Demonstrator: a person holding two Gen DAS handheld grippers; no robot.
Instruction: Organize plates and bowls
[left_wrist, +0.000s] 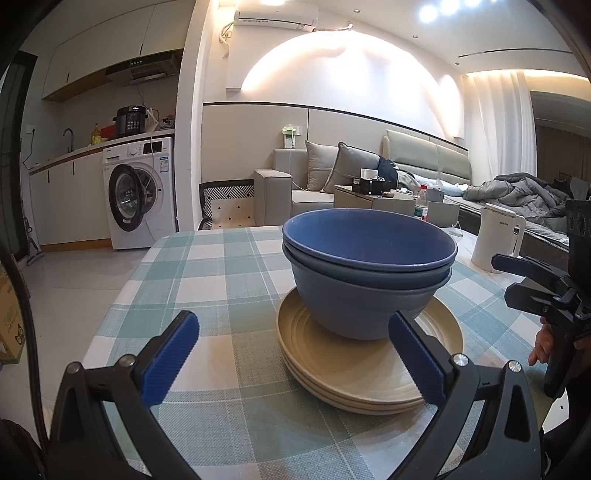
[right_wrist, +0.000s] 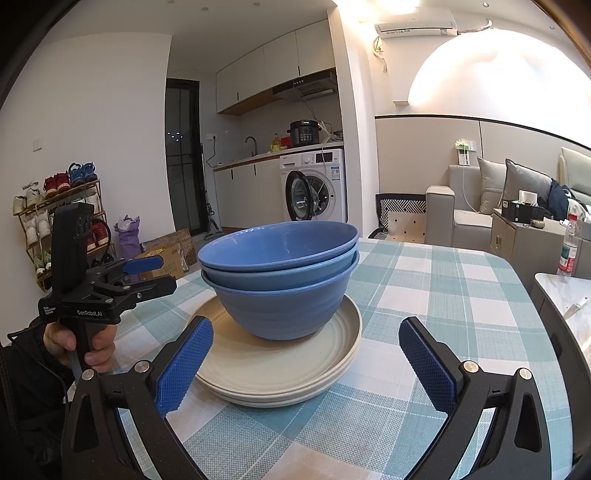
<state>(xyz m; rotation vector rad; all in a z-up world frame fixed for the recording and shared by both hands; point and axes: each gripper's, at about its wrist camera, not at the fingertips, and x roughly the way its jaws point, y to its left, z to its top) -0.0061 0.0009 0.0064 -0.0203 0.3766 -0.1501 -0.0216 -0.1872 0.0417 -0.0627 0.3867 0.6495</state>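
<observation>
Both claws, left (left_wrist: 293, 356) and right (right_wrist: 306, 363), gape empty; only right wrist view shows shoe rack (right_wrist: 55, 221).

Both wrist views low, close, facing the stacked bowls (left_wrist: 369, 273) from opposite sides

I see smooth blue bowls (left_wrist: 369, 266) with a soft, dull shine, and cream plates (right_wrist: 295, 365) that look matt and a bit grainy. The table (left_wrist: 207, 266) wears a woven checked cloth. My claws have bumpy blue rubber pads (right_wrist: 184, 365) on black plastic.
</observation>
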